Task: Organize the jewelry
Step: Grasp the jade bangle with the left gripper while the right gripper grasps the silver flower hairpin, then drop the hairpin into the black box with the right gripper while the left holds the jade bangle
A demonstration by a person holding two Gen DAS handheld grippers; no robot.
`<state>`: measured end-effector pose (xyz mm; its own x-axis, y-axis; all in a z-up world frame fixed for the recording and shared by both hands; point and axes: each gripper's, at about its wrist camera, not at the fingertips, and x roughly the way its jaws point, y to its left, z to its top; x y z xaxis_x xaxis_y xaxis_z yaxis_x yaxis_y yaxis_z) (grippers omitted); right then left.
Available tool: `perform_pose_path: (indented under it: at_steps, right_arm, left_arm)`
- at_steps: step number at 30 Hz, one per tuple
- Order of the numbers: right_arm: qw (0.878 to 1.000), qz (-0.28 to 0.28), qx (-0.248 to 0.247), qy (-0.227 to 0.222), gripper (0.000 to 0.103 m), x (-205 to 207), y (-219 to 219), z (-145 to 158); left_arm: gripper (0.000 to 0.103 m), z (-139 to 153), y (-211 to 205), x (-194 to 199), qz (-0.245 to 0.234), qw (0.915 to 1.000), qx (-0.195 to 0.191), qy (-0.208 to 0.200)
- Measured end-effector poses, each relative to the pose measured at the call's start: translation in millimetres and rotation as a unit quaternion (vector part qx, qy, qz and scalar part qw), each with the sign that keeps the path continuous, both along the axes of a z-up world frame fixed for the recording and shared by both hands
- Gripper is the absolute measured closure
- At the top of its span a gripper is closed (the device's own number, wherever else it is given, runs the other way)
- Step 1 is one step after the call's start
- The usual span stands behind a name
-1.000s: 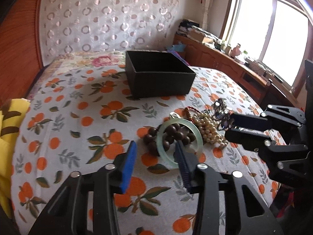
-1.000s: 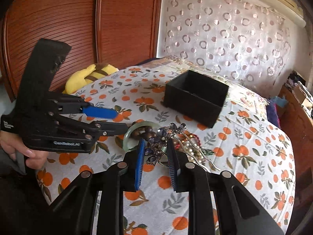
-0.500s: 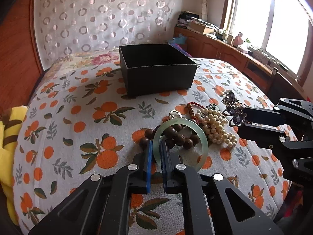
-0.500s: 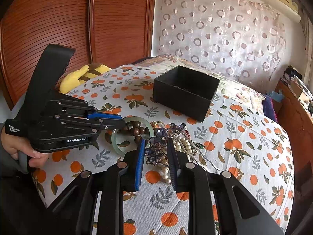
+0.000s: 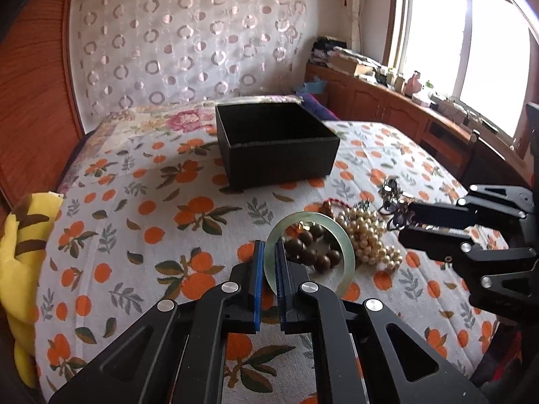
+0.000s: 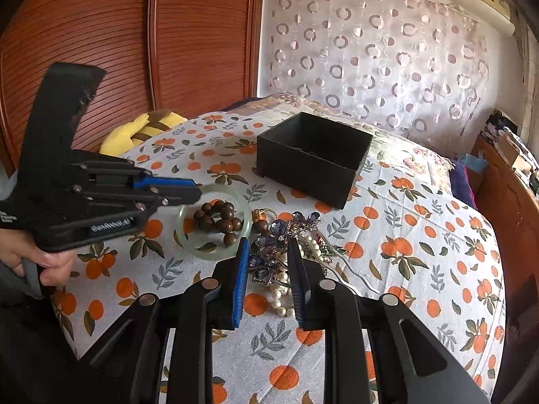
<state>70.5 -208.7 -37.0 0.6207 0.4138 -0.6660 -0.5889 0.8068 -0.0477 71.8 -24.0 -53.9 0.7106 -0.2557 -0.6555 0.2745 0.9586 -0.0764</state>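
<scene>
My left gripper (image 5: 267, 256) is shut on the near rim of a pale green jade bangle (image 5: 348, 250), lifted and tilted above the cloth; it also shows in the right wrist view (image 6: 247, 222). Brown wooden beads (image 5: 311, 252) lie behind it. A pearl necklace (image 5: 369, 235) lies to their right. My right gripper (image 6: 267, 252) is shut on a purple jewelled hair comb (image 6: 269, 252), held over the pearls (image 6: 281, 298). An open black box (image 5: 274, 144) stands farther back on the bed; it also shows in the right wrist view (image 6: 311, 158).
The bed has an orange-patterned cover (image 5: 134, 222). A yellow plush toy (image 5: 20, 259) lies at its left edge. Wooden cabinets (image 5: 387, 107) run under the window at right. A wooden wardrobe (image 6: 118, 50) stands behind the bed.
My left gripper closed on the bangle's rim and lifted it, tilting it up off the beads. My right gripper rose slightly with the hair comb.
</scene>
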Motion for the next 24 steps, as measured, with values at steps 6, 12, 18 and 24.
perform_pose_path:
  at_steps: [6, 12, 18, 24]
  right_arm:
    - [1.000, 0.001, 0.003, -0.007, 0.078, 5.5, 0.1, 7.4]
    - [1.000, 0.010, 0.009, -0.025, 0.078, 23.1, 5.1, 27.9]
    - [0.999, 0.015, 0.016, -0.037, 0.078, 57.2, 16.3, 46.6]
    - [0.999, 0.017, 0.015, -0.048, 0.078, 94.8, 30.9, 56.9]
  left_arm:
    - [0.097, 15.8, 5.8, -2.1, 0.009, 0.9996, -0.009, -0.023]
    - [0.097, 30.1, 20.5, -0.5, 0.029, 0.9985, -0.013, -0.045]
    - [0.097, 47.4, 38.2, 8.9, 0.051, 0.9964, -0.013, -0.067]
    - [0.097, 60.1, 52.4, 17.9, 0.068, 0.9942, -0.013, -0.082]
